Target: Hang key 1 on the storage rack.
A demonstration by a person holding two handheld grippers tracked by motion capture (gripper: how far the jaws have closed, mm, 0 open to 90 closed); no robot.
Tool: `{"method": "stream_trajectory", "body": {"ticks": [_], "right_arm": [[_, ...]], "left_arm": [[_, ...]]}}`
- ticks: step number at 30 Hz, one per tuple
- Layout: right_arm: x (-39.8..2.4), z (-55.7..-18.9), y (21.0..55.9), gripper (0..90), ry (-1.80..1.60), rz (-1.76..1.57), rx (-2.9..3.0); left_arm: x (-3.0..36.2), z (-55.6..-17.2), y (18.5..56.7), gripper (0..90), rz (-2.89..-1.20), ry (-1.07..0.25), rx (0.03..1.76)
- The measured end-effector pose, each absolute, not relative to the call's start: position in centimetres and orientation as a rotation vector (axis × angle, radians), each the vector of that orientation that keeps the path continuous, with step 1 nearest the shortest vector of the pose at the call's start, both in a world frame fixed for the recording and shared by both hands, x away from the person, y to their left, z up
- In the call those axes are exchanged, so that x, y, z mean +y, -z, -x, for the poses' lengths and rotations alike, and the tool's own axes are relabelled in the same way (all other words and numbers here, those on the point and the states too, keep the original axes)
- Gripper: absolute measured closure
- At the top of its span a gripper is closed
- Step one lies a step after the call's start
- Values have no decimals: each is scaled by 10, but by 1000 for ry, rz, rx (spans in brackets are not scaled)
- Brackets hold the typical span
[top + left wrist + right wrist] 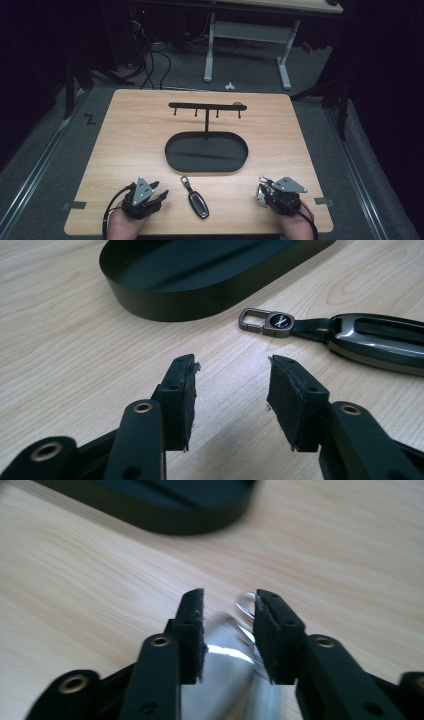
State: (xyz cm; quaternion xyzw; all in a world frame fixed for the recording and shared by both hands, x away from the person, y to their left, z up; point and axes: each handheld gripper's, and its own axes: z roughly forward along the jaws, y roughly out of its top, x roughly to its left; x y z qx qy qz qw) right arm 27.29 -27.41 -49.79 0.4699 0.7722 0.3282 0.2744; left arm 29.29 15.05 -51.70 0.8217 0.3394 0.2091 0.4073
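A person is sitting at a wooden table [125, 130] and holding a gripper in each hand.

The right gripper [263, 189] is sitting near the front right corner of the table. A shiny silver thing [230, 670] is lying between its two black jaws, with a small metal ring [246, 605] at its far end. In the right gripper view the silver thing is blurry, so I cannot tell what it is. The right pad looks like it is touching it, but a little gap is showing next to the left pad. I cannot tell if the jaws are squeezing it or just sitting around it.

The left gripper [156, 192] is resting near the front left of the table. Its jaws are standing apart with only bare wood between them. It is holding nothing.

A black car key [198, 202] is lying flat on the table between the two grippers, nearer to the left one. Its little clip [257, 320] is pointing toward the black tray [172, 150]. In the left gripper view the key is lying just ahead of the jaws and off to the right, not touching them.

The tray is an oval dish with a low wall, sitting in the middle of the table. A thin post is standing up from it, and a bar with small hooks [206, 106] is sitting on top.

Lots of bare wood is showing to the left and right of the tray. Both grippers are close to the front edge of the table. The right one is also close to the right edge.
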Motion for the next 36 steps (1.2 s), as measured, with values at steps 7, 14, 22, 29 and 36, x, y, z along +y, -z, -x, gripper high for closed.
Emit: {"method": "stream_trajectory", "body": {"ticks": [7,14,22,29,36], "right_arm": [[-212,-268,496,541,-1040,-1097,2202],[-191,-273,503,542,-1023,-1049,2270],[-206,-266,504,556,-1024,-1086,2246],[-224,-252,506,566,-996,-1149,2208],[-230,-243,508,574,-994,-1175,2198]], "left_arm": [[153,-281,514,560,-2070,-525,846],[121,-266,518,695,-2137,-442,801],[81,-276,524,830,-2230,-414,793],[64,-291,527,825,-2235,-385,769],[35,-290,525,793,-2256,-336,639]]}}
